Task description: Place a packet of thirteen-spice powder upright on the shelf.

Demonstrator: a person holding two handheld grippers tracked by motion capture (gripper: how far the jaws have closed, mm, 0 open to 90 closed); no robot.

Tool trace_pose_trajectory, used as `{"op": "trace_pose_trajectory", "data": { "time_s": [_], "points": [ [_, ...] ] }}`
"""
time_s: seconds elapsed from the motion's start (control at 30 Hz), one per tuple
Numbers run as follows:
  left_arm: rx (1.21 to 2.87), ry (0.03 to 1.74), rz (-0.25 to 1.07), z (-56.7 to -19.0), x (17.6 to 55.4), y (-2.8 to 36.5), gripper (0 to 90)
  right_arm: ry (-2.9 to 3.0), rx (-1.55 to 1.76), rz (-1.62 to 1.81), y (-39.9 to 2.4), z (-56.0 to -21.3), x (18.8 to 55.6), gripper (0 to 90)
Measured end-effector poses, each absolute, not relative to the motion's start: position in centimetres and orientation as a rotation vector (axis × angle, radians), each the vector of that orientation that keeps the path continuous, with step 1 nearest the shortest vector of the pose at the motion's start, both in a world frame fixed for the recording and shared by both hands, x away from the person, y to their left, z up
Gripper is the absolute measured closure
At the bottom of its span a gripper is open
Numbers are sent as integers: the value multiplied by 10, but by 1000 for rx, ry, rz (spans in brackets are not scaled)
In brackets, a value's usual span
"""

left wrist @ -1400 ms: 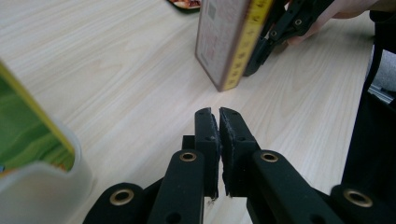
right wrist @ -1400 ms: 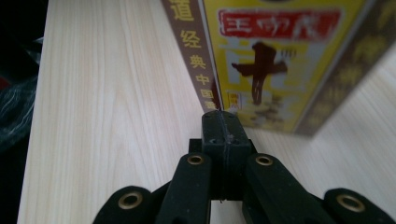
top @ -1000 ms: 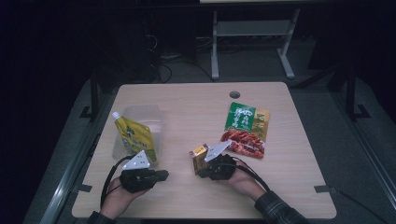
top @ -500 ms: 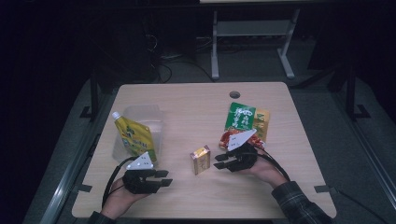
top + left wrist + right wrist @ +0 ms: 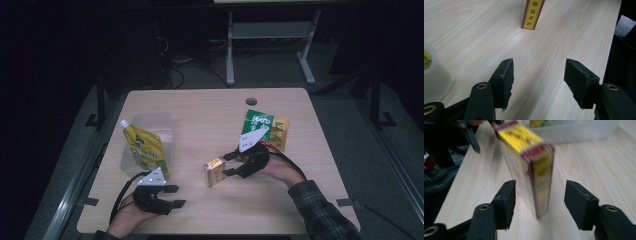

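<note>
My right claw [image 5: 229, 164] sits spread w/ the small yellow-and-maroon box [image 5: 215, 171] between its jaws, pads clear of both faces; in the right claw view the box [image 5: 529, 165] stands upright on its narrow end w/ a gap on each side. The jaws have just been opening, so I read this as a release: box set down on end near the middle of the worktop [image 5: 200, 107], standing free. It's upright prob. because a tall thin carton pinched across its flat faces is easiest put down that way.

My left claw [image 5: 172, 196] is also spread, nothing in it, jaws just been opening too. It rests low at the near left edge, pointing toward the box [image 5: 532, 13], bare wood between.

Around: clear plastic tub [image 5: 150, 142] at left w/ a yellow spout pouch [image 5: 142, 146] leaning in it, sticking up past the rim. Green snack bag [image 5: 258, 125] at right on other packets, just behind my right hand [image 5: 275, 167]. Round cable hole [image 5: 251, 101] at the far edge.

In the way: not much. Box is narrow-footed, so a nudge from a pad while backing out could tip it. Pouch takes up a good part of the tub, so anything else going in there needs the free side.
</note>
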State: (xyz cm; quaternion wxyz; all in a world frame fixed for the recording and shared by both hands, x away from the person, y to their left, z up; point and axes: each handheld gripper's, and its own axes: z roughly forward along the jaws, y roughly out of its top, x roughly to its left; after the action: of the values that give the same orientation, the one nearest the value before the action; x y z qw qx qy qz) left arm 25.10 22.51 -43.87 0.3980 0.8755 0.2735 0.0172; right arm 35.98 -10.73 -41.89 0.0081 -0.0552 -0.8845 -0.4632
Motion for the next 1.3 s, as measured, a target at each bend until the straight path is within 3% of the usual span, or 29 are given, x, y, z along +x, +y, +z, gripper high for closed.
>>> {"op": "trace_pose_trajectory", "data": {
  "time_s": [0.13,0.3,0.43,0.47,0.73,1.3],
  "points": [
    [2219,686,42,-439,250,225,402,-2734,-124,-1461,-97,-417,362,368],
    [2223,680,38,-439,251,224,403,-2725,-92,-1458,-85,-416,363,383],
    [2228,669,34,-440,251,223,405,-2730,-70,-1449,-76,-416,361,465],
    [2232,666,29,-440,251,223,406,-2731,-78,-1444,-76,-416,361,545],
    [2229,664,22,-440,251,221,410,-2723,-75,-1460,-79,-414,358,657],
    [2217,645,16,-441,250,217,324,-2742,-136,-1517,-73,-401,361,668]
  ]
}}
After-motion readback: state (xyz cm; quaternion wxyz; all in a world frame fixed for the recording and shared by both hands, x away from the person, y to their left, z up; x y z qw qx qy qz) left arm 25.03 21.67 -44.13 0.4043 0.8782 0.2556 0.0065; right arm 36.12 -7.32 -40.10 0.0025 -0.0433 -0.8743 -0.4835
